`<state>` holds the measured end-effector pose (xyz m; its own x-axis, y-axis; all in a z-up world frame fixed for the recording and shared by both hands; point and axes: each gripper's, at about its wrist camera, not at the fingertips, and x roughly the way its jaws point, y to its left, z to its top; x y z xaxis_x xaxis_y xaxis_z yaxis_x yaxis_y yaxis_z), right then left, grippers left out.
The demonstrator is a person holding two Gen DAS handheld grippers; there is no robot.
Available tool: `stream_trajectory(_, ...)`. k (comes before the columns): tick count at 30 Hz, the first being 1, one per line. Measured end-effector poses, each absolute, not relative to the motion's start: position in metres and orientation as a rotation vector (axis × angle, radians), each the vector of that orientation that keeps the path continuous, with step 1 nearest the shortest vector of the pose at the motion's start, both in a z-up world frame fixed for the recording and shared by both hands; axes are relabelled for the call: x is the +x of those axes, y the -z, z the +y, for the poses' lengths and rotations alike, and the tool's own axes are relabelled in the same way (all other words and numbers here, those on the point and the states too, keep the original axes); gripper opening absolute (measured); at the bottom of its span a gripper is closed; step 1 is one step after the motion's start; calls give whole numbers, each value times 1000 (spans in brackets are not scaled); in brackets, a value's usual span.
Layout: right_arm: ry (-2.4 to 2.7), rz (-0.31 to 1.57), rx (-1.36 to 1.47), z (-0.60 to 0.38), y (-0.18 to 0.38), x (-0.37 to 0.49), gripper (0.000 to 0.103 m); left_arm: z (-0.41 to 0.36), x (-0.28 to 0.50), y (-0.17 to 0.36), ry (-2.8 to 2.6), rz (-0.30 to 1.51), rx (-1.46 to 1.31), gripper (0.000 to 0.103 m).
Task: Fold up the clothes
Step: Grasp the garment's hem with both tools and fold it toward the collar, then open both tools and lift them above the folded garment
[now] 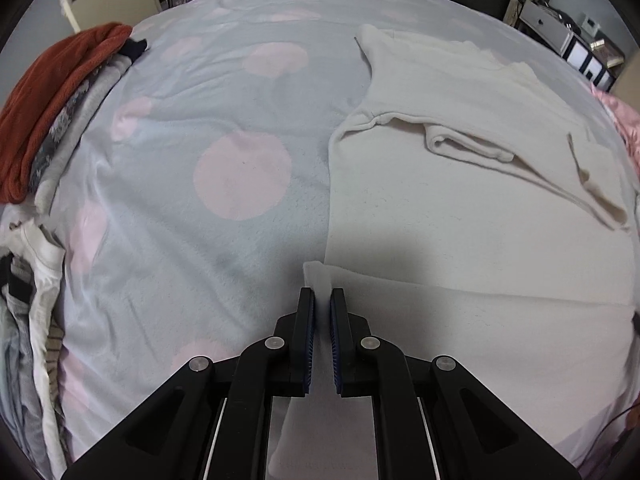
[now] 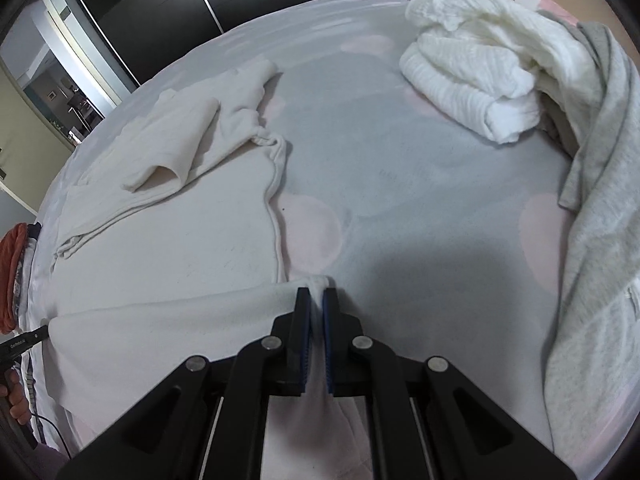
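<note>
Your garment (image 1: 460,208) lies spread on the bed (image 1: 208,128), its sleeves folded in over its body at the far end. Your left tool (image 1: 322,304) pinches its near left corner, and your right tool (image 2: 316,302) its near right corner. A stack of clothes (image 1: 52,104) sits at the bed's left edge. A crumpled knit (image 2: 472,64) and another garment (image 2: 596,208) lie at its right.

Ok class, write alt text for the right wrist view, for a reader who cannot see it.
The right gripper is shut on a corner of a cream garment spread flat on a bed cover with pink dots. A rumpled white knit and a grey garment lie to the right.
</note>
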<state>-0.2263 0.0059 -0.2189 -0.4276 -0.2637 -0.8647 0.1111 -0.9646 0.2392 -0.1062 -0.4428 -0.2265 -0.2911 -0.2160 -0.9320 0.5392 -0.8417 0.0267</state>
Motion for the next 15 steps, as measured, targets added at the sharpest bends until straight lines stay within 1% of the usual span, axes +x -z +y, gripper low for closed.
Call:
stream_trajectory(2, 2474, -203, 1533, 5, 220, -227, 6, -439, -108, 229, 2159, 353, 1500, 12)
stream_trajectory(5, 2479, -189, 1527, 4, 220, -226, 7, -436, -107, 229, 2155, 305, 1503, 13)
stream_trajectory(7, 2481, -202, 1524, 5, 218, -225, 8, -435, -105, 227, 2145, 283, 1495, 19)
stream_trajectory(9, 2487, -235, 1517, 10, 214, -222, 10, -433, -102, 224, 2135, 255, 1479, 32)
stream_trajectory(10, 2492, -259, 1510, 13, 211, -220, 12, -432, -99, 220, 2133, 240, 1470, 34)
stream_trajectory(13, 2528, -312, 1481, 19, 199, -215, 21, -426, -88, 205, 2150, 195, 1426, 36)
stream_trajectory(15, 2561, -342, 1446, 25, 189, -208, 21, -420, -79, 191, 2171, 159, 1383, 39)
